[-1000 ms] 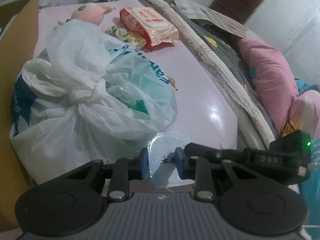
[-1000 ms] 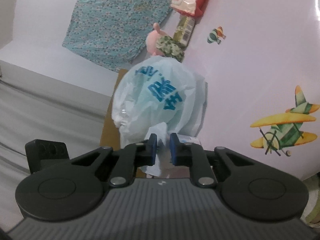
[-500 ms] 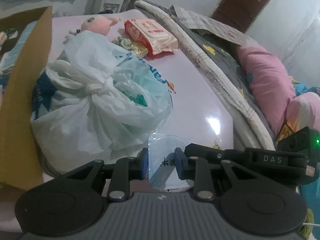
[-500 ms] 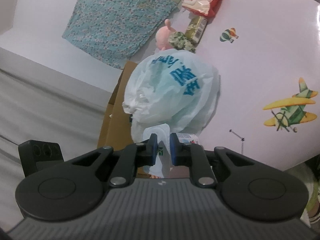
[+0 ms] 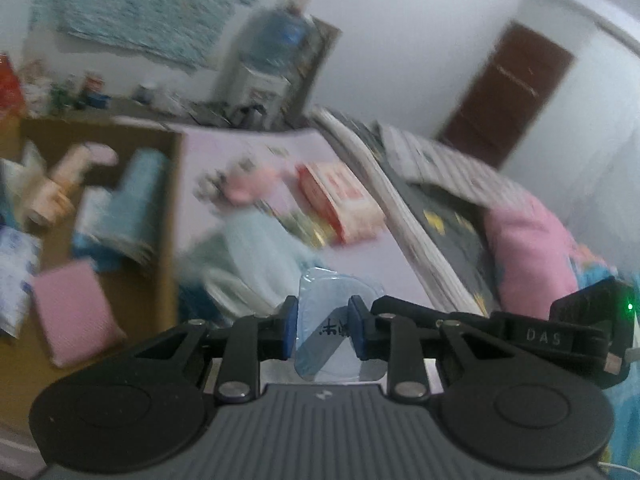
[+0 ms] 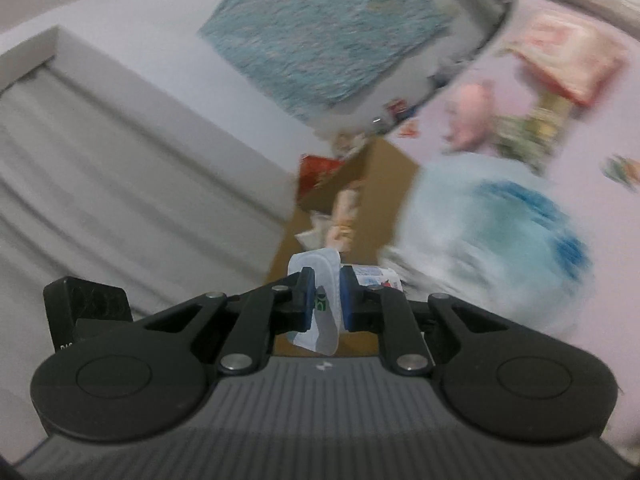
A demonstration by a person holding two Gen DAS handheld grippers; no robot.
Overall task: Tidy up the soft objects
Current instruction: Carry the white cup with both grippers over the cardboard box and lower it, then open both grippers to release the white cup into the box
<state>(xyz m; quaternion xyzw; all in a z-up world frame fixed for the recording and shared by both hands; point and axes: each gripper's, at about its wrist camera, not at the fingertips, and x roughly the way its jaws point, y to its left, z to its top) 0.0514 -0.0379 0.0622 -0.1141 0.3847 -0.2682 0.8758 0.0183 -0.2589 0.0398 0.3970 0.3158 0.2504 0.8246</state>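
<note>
Left gripper: clenched on a pale blue translucent plastic flap with dark print on it, blue pads pressing in from both sides.
Right gripper: jaws closed tight, pinching a white plastic flap that sticks up between the pads; a green mark shows on it.
Right gripper seen from the left: its black body, lettered, with a green light, lies just beside the left gripper's right finger.
Plastic bag: big, white with blue lettering, heavily blurred, bulging just beyond both grippers; whether the two pinched flaps belong to it, I cannot tell.
Cardboard box: open, right beside the bag on its left, standing against the edge of the table.
Box contents: a pink flat pad, a light blue roll, a peach plush, all smeared by blur.
Pink table: glossy top under the bag, with small cartoon stickers.
Beyond the bag: a pink plush toy, a greenish packet, then a red-and-pink wipes pack.
Right of the table: a striped mat edge, then bedding with a pink pillow.
Far back: a water dispenser, a blue patterned cloth on the wall, a brown door.
</note>
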